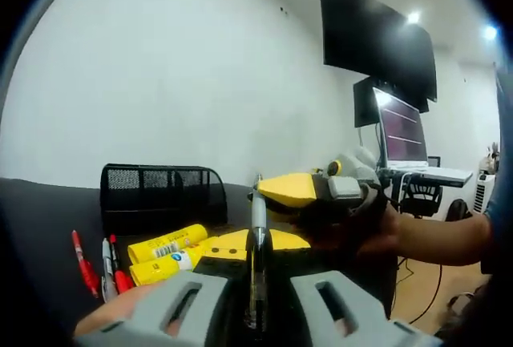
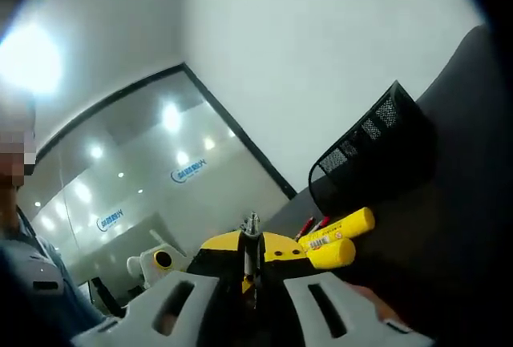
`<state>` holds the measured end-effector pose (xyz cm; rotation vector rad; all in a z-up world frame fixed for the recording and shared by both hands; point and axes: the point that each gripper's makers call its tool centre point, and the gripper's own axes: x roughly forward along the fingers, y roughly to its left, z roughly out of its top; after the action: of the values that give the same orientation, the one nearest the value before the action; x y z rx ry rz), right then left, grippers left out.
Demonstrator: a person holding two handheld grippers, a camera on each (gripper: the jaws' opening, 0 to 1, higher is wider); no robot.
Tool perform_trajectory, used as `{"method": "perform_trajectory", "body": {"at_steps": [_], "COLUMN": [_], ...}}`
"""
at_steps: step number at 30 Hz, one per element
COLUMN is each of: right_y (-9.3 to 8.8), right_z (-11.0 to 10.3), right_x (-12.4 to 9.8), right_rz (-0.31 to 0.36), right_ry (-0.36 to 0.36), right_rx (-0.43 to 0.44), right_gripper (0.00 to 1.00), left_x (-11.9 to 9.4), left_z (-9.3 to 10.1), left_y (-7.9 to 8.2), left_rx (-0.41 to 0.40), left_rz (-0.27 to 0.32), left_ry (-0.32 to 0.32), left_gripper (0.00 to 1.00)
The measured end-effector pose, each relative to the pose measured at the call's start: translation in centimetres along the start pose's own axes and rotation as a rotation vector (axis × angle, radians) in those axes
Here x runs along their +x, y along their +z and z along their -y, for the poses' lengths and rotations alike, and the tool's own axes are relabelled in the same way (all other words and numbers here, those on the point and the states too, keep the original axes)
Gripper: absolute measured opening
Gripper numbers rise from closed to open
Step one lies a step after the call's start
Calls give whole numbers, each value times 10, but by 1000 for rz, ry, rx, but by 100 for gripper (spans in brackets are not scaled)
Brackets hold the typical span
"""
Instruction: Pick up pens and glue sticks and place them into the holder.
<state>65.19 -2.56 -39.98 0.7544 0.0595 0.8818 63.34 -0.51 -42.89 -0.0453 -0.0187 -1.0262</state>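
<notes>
Nearest, left gripper (image 1: 258, 303) jaws clamped on an upright pen (image 1: 258, 251); right gripper (image 2: 250, 303) jaws likewise closed on a pen (image 2: 250, 255). Beyond, two yellow glue sticks (image 1: 170, 252) and red pens (image 1: 84, 265) lying on the dark bench (image 1: 40, 219). Farthest, black mesh holder (image 1: 163, 189) at the wall.

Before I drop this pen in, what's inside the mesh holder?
The holder looks dark through its mesh, and nothing sticks up above its rim. Its floor is hidden, so I can't tell if it's empty. Two glue sticks lie in front.
</notes>
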Motion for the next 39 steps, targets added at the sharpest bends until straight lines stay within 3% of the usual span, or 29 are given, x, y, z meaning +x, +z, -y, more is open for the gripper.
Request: {"method": "perform_trajectory", "body": {"at_steps": [3,8,12,16,21,25,28,32,35,36,37,39], "right_y": [0,4,5,6,7,7,8,10,9,9,9,9], "right_z": [1,1,1,1,0,-1,0,2,2,2,2,2], "right_x": [0,-2,-3,-3,-4,-4,-4,-5,-5,-5,-5,-5], "right_rz": [2,16,27,34,43,51,53,55,56,56,57,56], "right_ry": [-2,1,-1,-1,-5,-5,-6,-8,-11,-11,-11,-12], "right_rx": [1,28,23,21,14,12,11,9,8,9,10,11], "right_gripper": [5,5,5,5,5,5,5,5,5,5,5,5], "left_x": [1,-1,-11,-30,-60,-77,-84,-91,-95,-95,-93,-90], "left_z": [-4,-7,-16,-44,-84,-123,-144,-165,-171,-170,-166,-164], "left_y": [-2,5,12,20,43,54,49,30,12,10,18,17], "left_rx": [7,-51,-49,-51,-33,-66,-88,-116,-140,-142,-121,-116], "left_rz": [-12,17,32,36,77,106,95,66,31,7,38,27], "left_ry": [16,-5,-6,17,46,86,119,167,177,173,153,139], "left_gripper": [12,27,32,38,39,54,63,63,58,56,55,56]}}
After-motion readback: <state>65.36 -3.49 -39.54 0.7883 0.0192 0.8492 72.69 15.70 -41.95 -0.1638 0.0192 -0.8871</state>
